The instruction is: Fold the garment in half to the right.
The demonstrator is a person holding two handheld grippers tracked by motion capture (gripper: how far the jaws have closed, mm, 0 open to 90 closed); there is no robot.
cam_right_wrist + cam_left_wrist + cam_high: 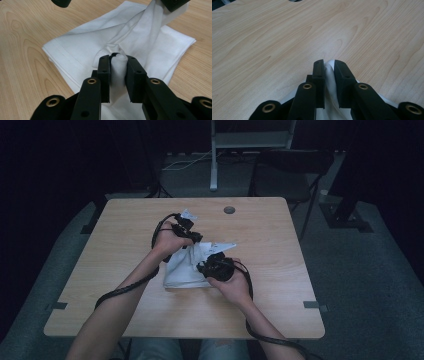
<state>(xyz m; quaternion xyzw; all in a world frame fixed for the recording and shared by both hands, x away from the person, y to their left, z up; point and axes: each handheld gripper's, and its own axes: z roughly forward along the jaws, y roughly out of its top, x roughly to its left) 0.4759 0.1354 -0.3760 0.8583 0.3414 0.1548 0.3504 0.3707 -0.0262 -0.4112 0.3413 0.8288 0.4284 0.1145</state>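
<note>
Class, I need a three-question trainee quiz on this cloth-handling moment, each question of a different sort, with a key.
1. True or false: the left tool has white cloth bunched between its jaws.
2. What does the right tool pinch? A) a cable B) a raised fold of the white cloth C) nothing
3. Fill in: the cloth's lower layers lie folded on the ____ table.

Key: 1 true; 2 B; 3 wooden
</note>
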